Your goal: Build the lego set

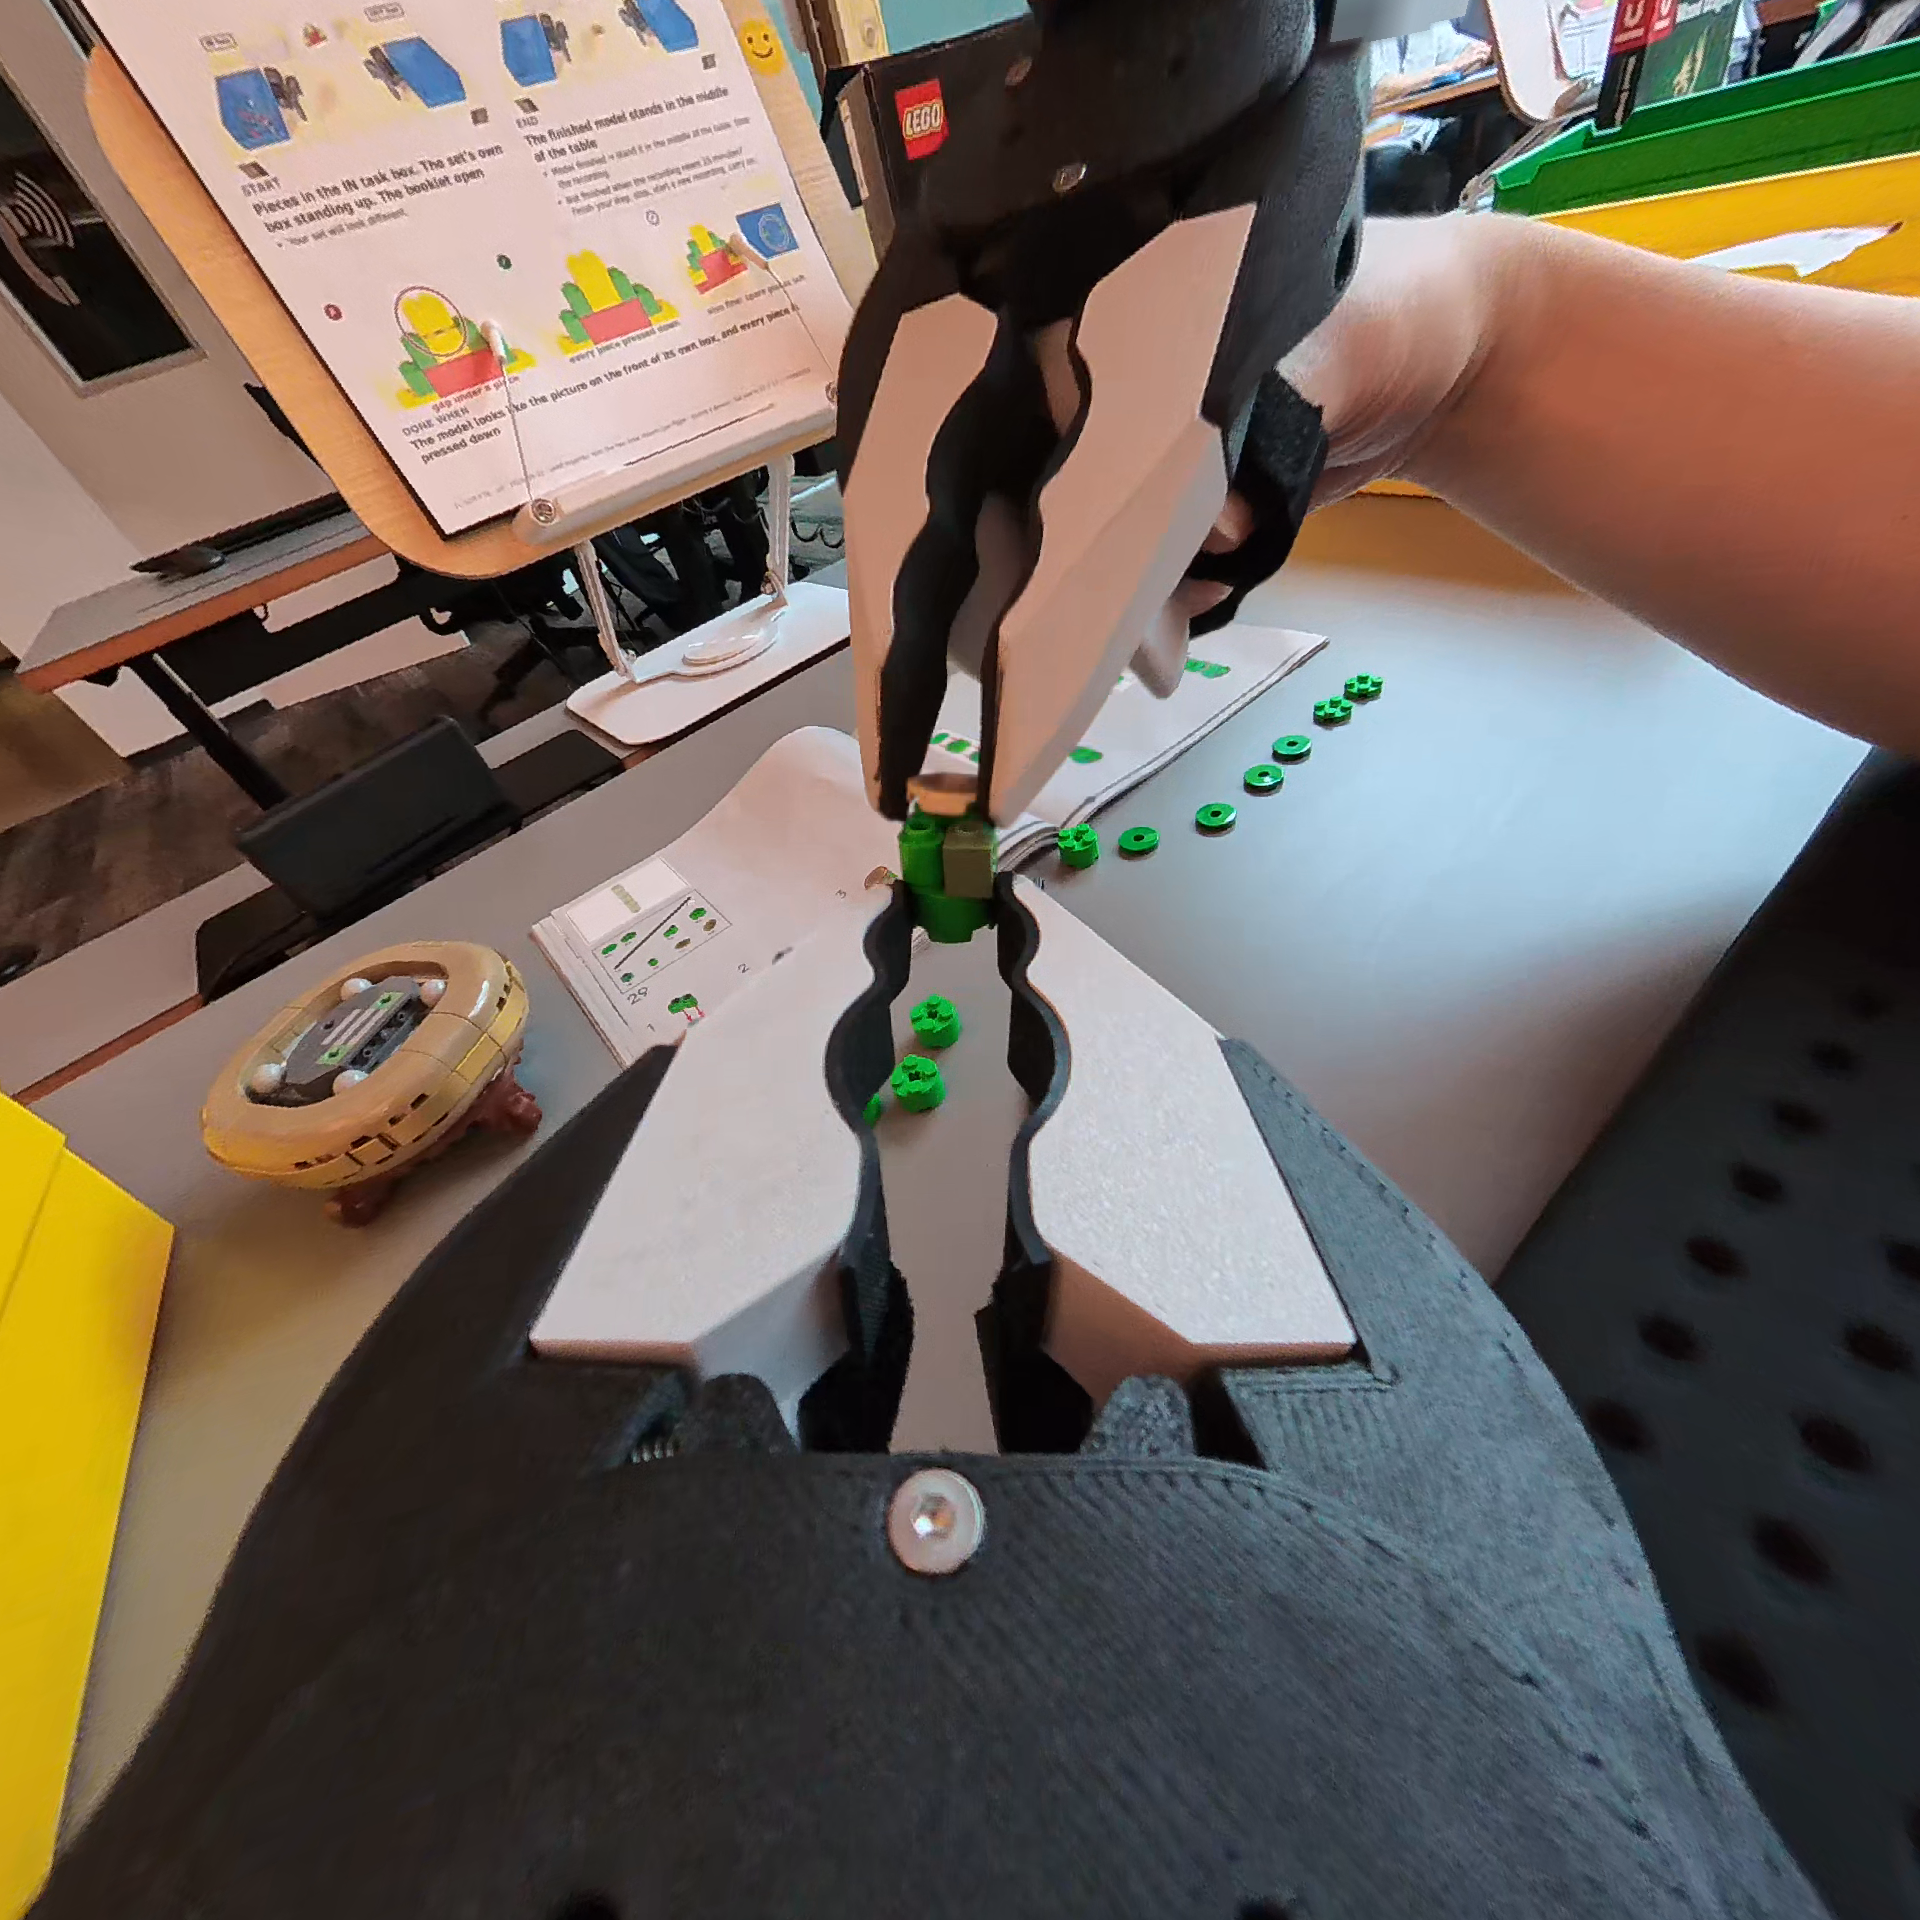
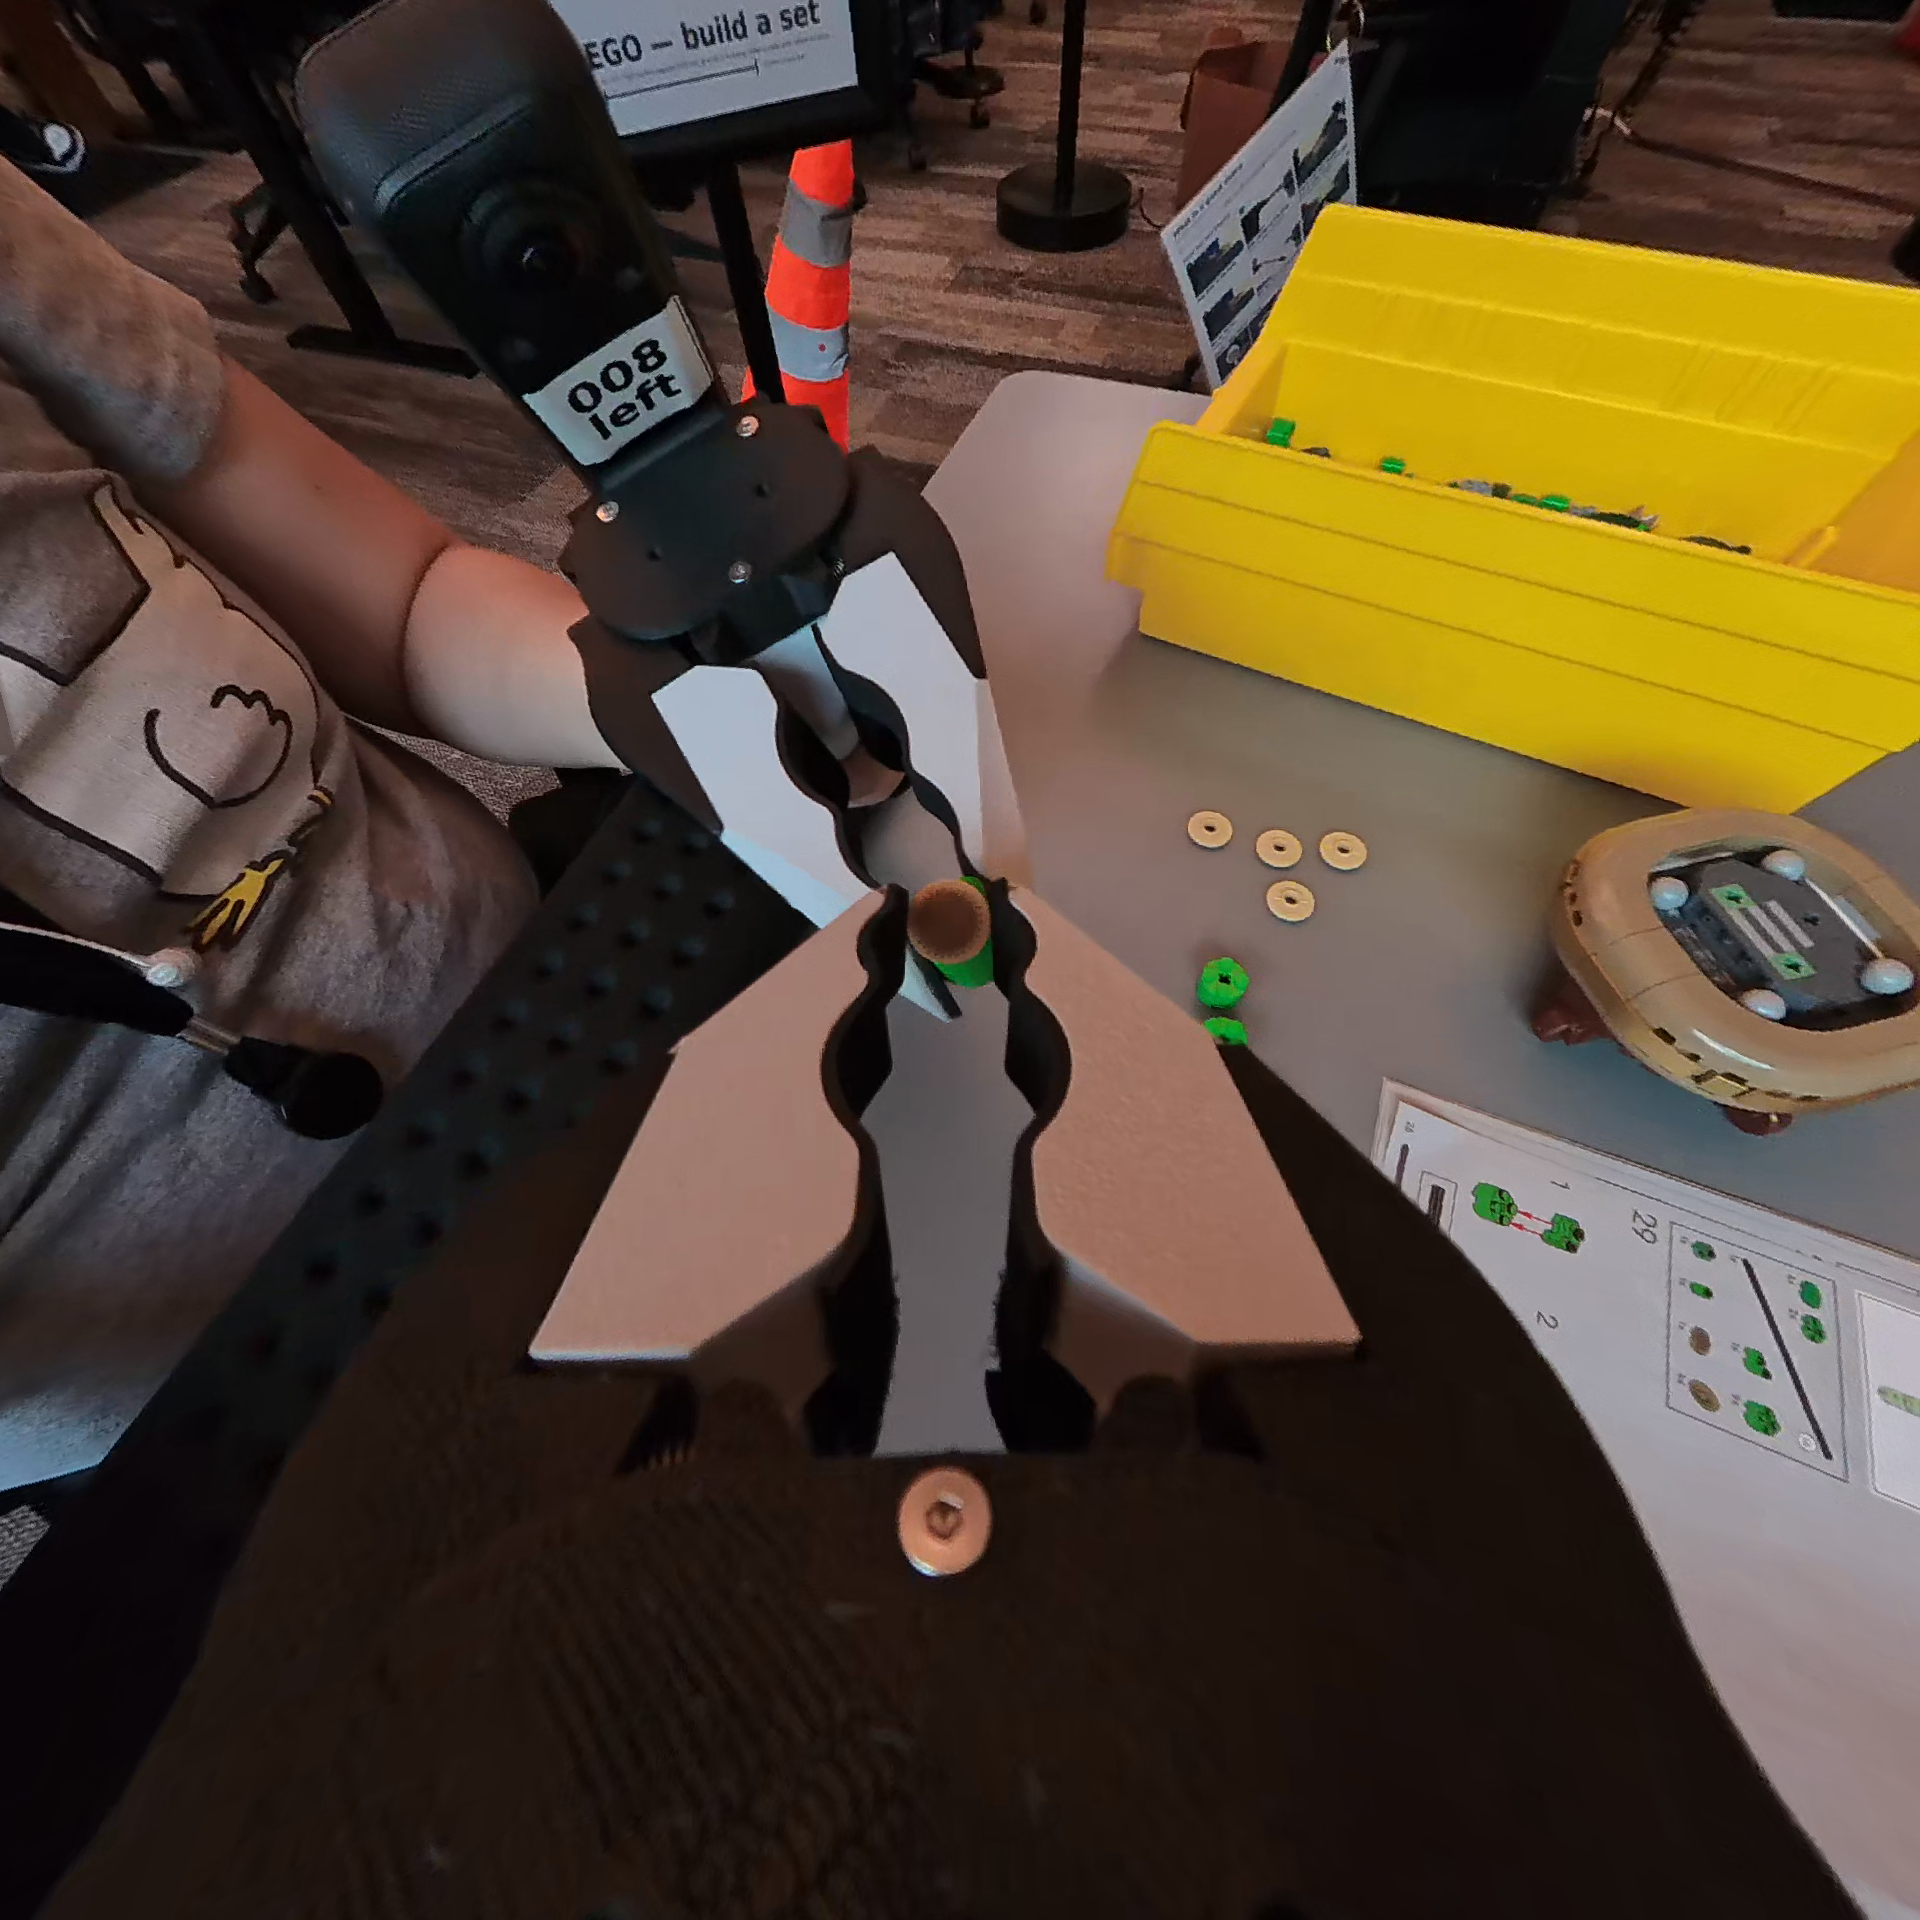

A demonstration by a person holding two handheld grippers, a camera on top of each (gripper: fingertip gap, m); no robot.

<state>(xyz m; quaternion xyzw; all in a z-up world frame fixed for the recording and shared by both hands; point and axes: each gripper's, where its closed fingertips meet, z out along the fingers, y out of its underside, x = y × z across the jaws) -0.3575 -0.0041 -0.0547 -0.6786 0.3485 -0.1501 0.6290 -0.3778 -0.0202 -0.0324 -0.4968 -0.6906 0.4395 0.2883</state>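
— Left gripper (image 1: 948, 909) is pinching the small green stack (image 1: 943, 878) by its lower round piece, jaws drawn in close, holding it up off the grey table (image 1: 1455, 987) above the open instruction booklet (image 1: 727, 925).

— And the right gripper (image 1: 940, 805)?

— Coming down on top, tips nearly together on a tan round plate (image 2: 948, 920) it is pressing onto that stack. I think it is gripping the plate by its rim, though the tips are hiding the contact in both views.

— What is threatening to go wrong?

— Both grips are sitting at the very fingertips. If the push is going off-axis, the stack could be twisting out of the left jaws, or the plate could be seating crooked and popping off. A dropped piece would be rolling among the loose green round bricks (image 1: 925, 1055) below.

— Any writing?

— A toy-brand logo is showing on the dark box (image 1: 914, 135), a printed sheet is standing on the stand (image 1: 499, 260), a sticker is sitting on the far gripper's camera, and the booklet is carrying step numbers. I am leaving the wording unread.
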